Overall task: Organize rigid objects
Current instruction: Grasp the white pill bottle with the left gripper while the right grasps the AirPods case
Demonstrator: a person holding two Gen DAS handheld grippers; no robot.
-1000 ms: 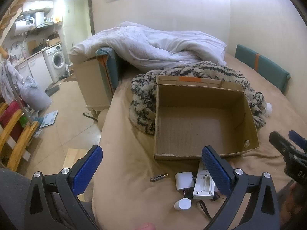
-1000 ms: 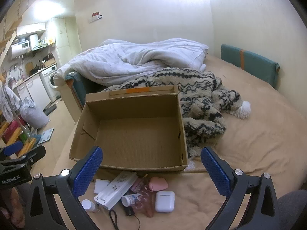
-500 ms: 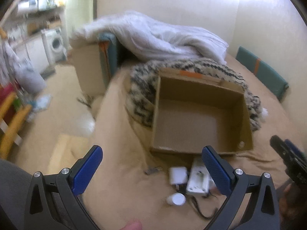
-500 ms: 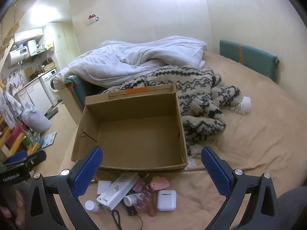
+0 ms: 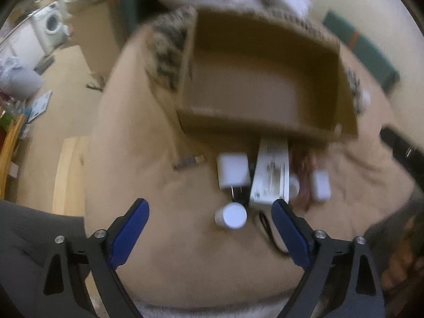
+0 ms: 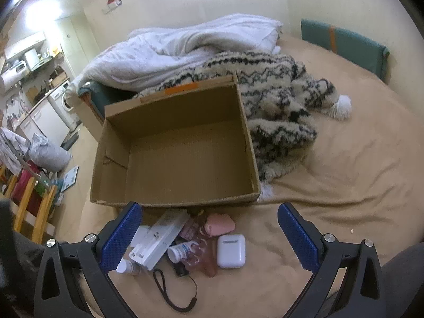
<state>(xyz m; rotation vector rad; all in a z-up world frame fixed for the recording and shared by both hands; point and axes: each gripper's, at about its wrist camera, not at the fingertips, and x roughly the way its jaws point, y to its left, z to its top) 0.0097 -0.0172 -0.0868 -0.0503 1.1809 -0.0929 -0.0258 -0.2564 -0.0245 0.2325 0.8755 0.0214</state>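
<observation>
An open empty cardboard box [image 6: 185, 156] lies on the bed; it also shows blurred in the left wrist view [image 5: 265, 79]. In front of it lies a small pile: a long white device [image 6: 159, 235], a white earbud case [image 6: 230, 250], a pink object [image 6: 220, 224], a small white bottle [image 6: 182, 250], a black cord [image 6: 172, 291]. The left wrist view shows a white charger [image 5: 233, 171], a white-capped bottle [image 5: 233, 216] and a small metal stick [image 5: 188, 161]. My left gripper [image 5: 210, 234] is open above the bottle. My right gripper [image 6: 209, 238] is open over the pile.
A patterned woolly blanket [image 6: 281, 111] and a white duvet [image 6: 185, 47] lie behind the box. A teal cushion [image 6: 344, 45] stands by the wall. The bed's left edge drops to the floor, with a washing machine [image 6: 63, 100] and yellow chair frames [image 6: 34, 206].
Both grippers have moved forward and down toward the pile in front of the box. The left wrist view is now motion-blurred. Both stay open.
</observation>
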